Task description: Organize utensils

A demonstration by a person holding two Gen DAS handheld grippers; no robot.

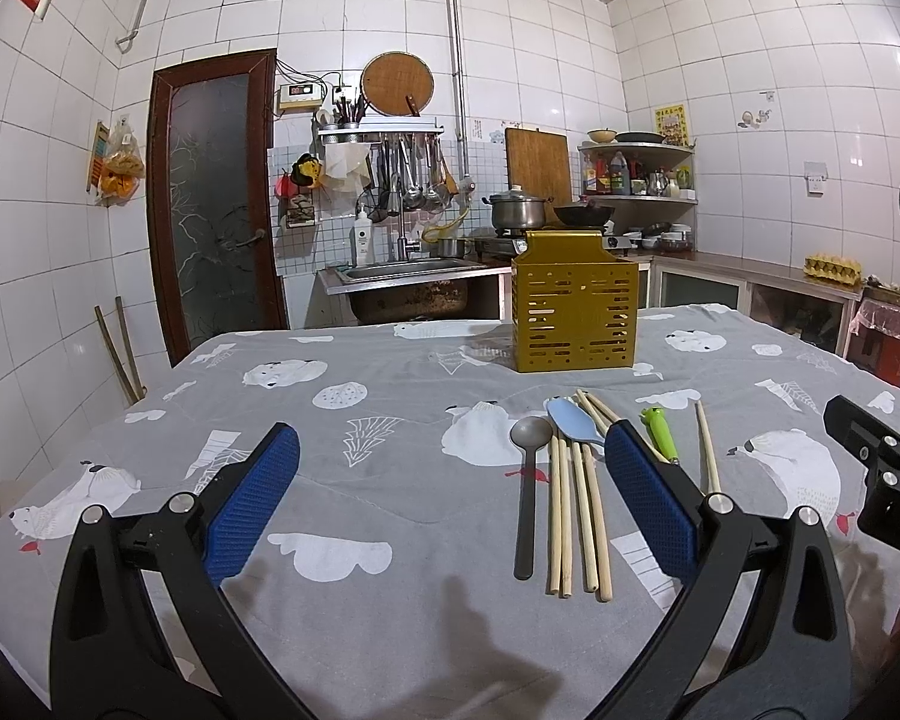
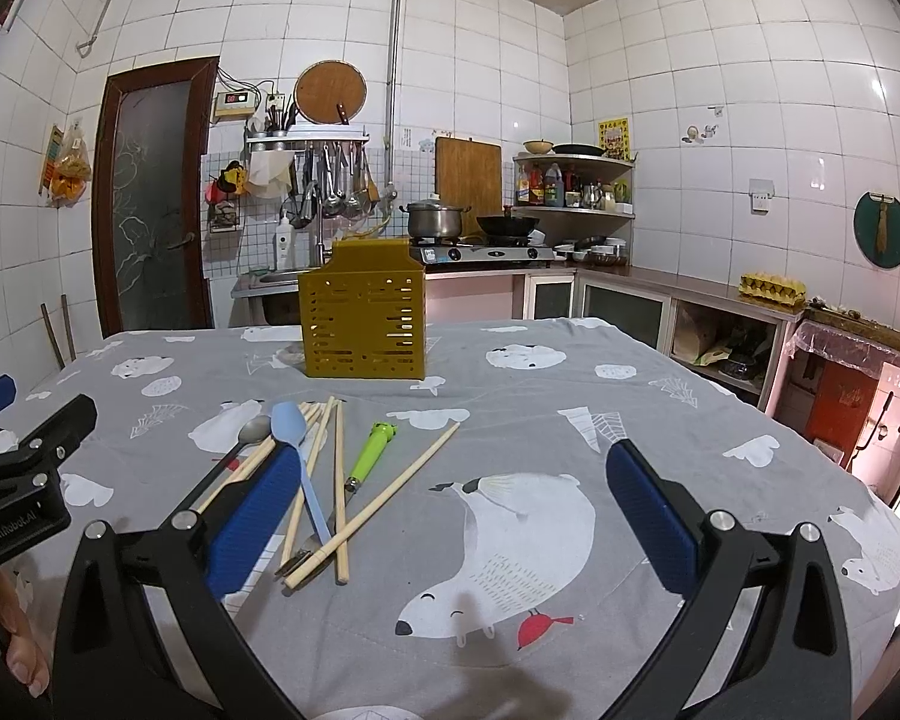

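Hovering over the table (image 1: 390, 372), left tool (image 1: 450, 480) and right tool (image 2: 450, 492) both gape wide, holding nothing. Chopsticks (image 1: 576, 516), grey spoon (image 1: 528, 480), blue spatula (image 2: 297, 462) and green-handled peeler (image 2: 372, 450) lie loose before the yellow holder (image 1: 575, 318). Looks like the start; next move needs closing on one utensil.

Readable markings on the gripper bodies

In the right wrist view, the black body of the left gripper (image 2: 21, 516) at the left edge carries white lettering reading "GenRobot.AI". In the left wrist view, the right gripper (image 1: 894, 516) at the right edge shows only the letters "DA", the rest cut off. The yellow poster (image 2: 614, 138) and the red display of the wall box (image 2: 234, 100) are too small to read.
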